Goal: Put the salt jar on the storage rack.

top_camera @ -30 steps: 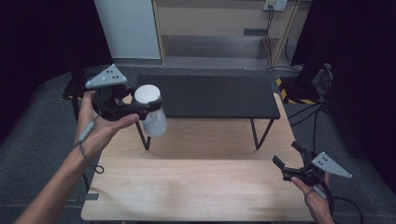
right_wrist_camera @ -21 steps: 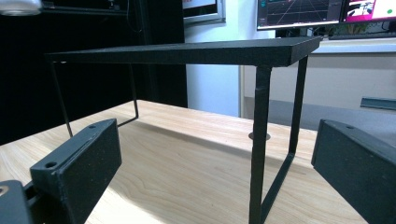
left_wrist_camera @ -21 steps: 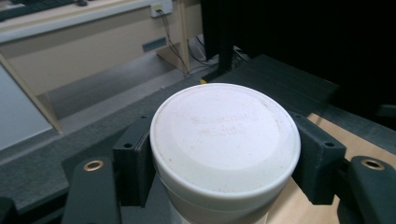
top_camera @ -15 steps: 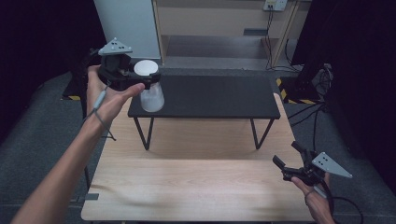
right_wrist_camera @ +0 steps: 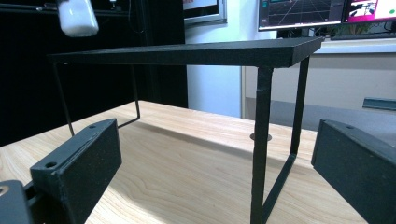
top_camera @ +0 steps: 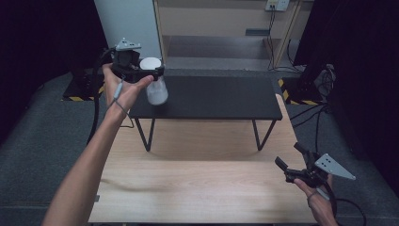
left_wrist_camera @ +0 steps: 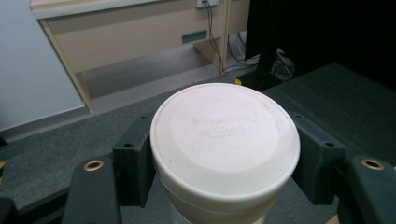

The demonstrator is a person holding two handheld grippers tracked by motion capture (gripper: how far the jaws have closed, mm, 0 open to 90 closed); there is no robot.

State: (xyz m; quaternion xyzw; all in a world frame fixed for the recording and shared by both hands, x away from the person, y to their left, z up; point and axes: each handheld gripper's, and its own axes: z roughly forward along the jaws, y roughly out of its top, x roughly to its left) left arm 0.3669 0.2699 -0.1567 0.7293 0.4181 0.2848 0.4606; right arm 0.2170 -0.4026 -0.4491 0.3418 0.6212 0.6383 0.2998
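Bottle (top_camera: 154, 85): white cap, cloudy body, pinched at the cap between the jaws of your left gripper (top_camera: 141, 71). It hangs in the air above the left end of the black shelf (top_camera: 211, 98), not touching it. Since half a second ago your left hand (top_camera: 123, 90) has carried it a little farther forward and up; a second ago it was lower and nearer you, over the wooden table (top_camera: 197, 183).
Cap, left gripper view (left_wrist_camera: 225, 140): round, white, faint raised lettering that is too soft to read, a black jaw pressed against each side.
Left gripper (left_wrist_camera: 224, 158): closed on the cap.
Shelf: flat black top on thin metal legs, standing at the far edge of the table.
Right gripper (top_camera: 292, 162): jaws spread, nothing between them, held in your right hand (top_camera: 316, 195) low at the table's near right corner, unmoved across the earlier frames. Its own view (right_wrist_camera: 215, 172) looks under the shelf (right_wrist_camera: 187, 52), with the bottle (right_wrist_camera: 77, 17) at upper left.
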